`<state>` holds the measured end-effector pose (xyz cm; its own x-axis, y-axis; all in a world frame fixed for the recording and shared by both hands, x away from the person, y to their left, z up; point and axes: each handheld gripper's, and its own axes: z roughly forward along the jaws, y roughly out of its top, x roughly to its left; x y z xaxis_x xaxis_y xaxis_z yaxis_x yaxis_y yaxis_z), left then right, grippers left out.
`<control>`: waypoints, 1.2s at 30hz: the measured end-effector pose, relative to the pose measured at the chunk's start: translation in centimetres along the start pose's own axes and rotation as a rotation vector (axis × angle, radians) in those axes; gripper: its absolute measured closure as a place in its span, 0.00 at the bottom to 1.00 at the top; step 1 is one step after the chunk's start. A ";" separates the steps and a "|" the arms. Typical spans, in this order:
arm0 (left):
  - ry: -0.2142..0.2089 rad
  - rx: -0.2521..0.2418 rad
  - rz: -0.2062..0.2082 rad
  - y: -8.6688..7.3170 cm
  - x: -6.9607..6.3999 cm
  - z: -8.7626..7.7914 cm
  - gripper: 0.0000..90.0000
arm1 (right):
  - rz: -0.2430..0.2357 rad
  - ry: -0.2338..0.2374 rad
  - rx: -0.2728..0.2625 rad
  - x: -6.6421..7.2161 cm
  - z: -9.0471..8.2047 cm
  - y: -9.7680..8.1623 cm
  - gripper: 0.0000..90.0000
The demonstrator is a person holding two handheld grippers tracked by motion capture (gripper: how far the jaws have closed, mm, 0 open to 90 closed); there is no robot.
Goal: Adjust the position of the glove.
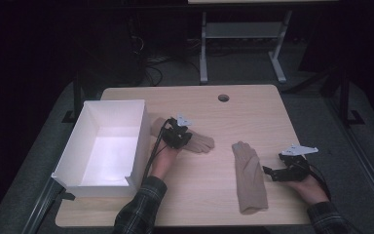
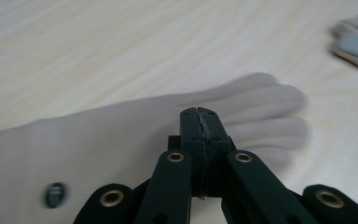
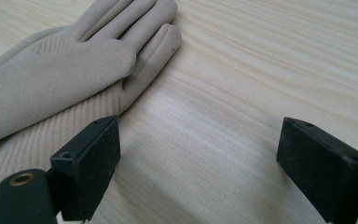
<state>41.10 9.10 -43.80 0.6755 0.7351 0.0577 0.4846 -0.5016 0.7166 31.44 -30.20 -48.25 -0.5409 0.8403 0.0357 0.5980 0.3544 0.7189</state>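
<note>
Left gripper [image 2: 199, 114] pinches beige fabric glove [image 2: 121, 135] thinly — could slip loose; right gripper [image 3: 198, 154] gapes wide, empty, beside second beige glove [image 3: 60, 70]

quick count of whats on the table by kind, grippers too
beige gloves: 2, one under the left gripper, one by the right gripper
white box: 1
grippers: 2, left gripper and right gripper
total: 5
</note>
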 end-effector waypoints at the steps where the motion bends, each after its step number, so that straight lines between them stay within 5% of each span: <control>1: 0.032 0.002 -0.008 0.1 0.7 0.0 1.00 | 0.000 0.000 0.000 0.0 0.0 0.0 0.14; 5: 0.075 0.036 -0.027 -0.2 2.0 0.6 1.00 | 0.000 0.000 0.000 0.0 0.0 0.0 0.14; 11: 0.081 0.068 -0.052 -1.0 2.7 1.5 1.00 | 0.000 0.000 0.000 0.0 0.0 0.0 0.14; 15: 0.058 0.056 -0.072 -1.2 2.2 2.1 1.00 | 0.000 0.000 0.000 0.0 0.0 0.0 0.14; 25: -0.038 0.040 -0.041 -0.1 -0.6 3.2 1.00 | 0.000 0.001 0.000 0.0 0.0 0.0 0.14; 30: -0.052 0.044 -0.016 0.3 -1.7 3.4 1.00 | 0.000 0.001 0.000 0.0 0.0 0.0 0.14; 36: -0.027 0.029 -0.037 1.1 -0.3 2.7 1.00 | 0.000 0.001 0.000 0.0 0.0 0.0 0.14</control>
<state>42.93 7.09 -44.92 0.6716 0.7408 0.0123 0.5252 -0.4877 0.6974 31.45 -30.20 -48.25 -0.5417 0.8398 0.0361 0.5978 0.3547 0.7189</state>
